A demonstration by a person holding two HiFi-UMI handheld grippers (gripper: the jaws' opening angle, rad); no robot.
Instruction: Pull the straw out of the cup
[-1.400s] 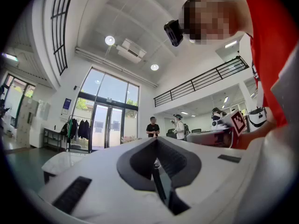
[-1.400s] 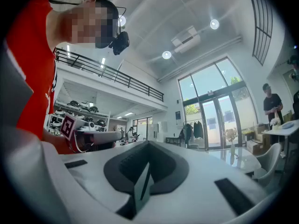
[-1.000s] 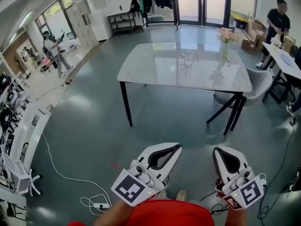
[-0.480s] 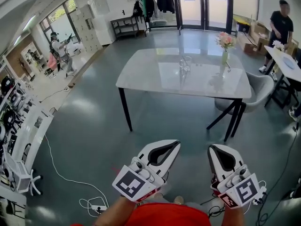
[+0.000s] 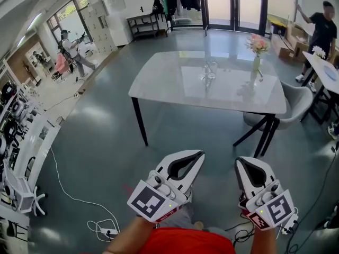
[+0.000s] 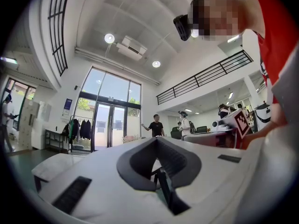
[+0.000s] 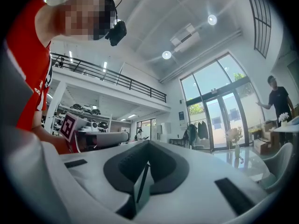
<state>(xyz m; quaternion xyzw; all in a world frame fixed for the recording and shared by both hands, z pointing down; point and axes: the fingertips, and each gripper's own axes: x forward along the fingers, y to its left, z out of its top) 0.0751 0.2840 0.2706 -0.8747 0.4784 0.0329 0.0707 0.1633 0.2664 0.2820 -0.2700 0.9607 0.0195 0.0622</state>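
A clear glass cup (image 5: pixel 210 70) stands near the middle of a pale glossy table (image 5: pixel 159 83) far ahead in the head view; its straw is too small to make out. Close by on the right is a vase of pink flowers (image 5: pixel 256 56), seen again in the right gripper view as the vase (image 7: pixel 235 143). My left gripper (image 5: pixel 199 154) and right gripper (image 5: pixel 240 161) are held low and near my body, well short of the table. Both are shut and empty, their tips meeting in the left gripper view (image 6: pixel 156 139) and the right gripper view (image 7: pixel 148 143).
A grey chair (image 5: pixel 297 102) sits at the table's right end. Beyond it is a second white table (image 5: pixel 321 66) with a person in black (image 5: pixel 323 23). Cables and a power strip (image 5: pixel 109 230) lie on the floor at left. White racks (image 5: pixel 21 157) line the left wall.
I have moved toward the table, which now sits a little lower and larger in view. Both grippers stay shut. The person in black at right has raised an arm.
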